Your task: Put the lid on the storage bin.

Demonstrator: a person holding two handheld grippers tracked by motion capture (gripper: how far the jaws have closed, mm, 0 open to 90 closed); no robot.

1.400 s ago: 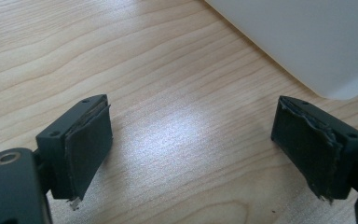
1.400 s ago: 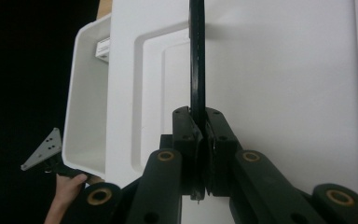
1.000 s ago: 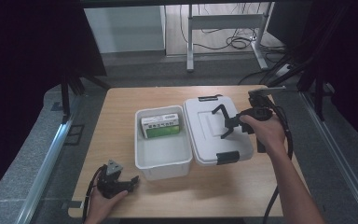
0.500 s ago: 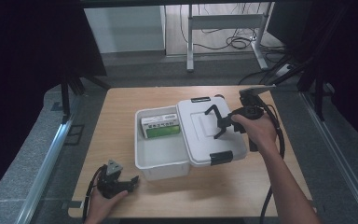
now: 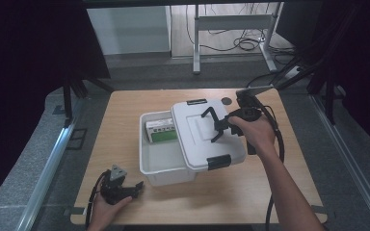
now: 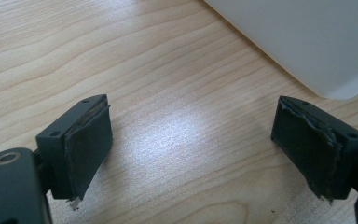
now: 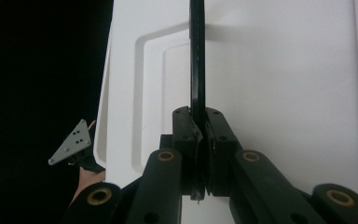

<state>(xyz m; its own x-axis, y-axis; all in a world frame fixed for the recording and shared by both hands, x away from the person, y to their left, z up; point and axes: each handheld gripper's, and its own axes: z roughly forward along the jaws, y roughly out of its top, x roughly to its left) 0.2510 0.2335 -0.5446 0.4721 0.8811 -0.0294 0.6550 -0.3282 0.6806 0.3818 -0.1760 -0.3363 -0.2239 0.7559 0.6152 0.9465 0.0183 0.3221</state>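
Fingers (image 7: 213,135) pinching lid handle (image 7: 197,51), box label (image 5: 163,127) perhaps unreadable

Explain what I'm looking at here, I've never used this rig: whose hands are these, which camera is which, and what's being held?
No robot arm here: a person holds a two-jaw gripper in each hand at a wooden table. The high view looks down from above the person's side. The other two pictures come from cameras riding on each gripper, looking along its jaws.

On the table stands a white plastic bin with a green and white box inside. The right gripper is shut on the black handle of the white lid, which sits partly over the bin, tilted. The right gripper view shows its jaws pinching that handle edge-on.

The left gripper rests near the table's front left corner, jaws open, holding nothing.
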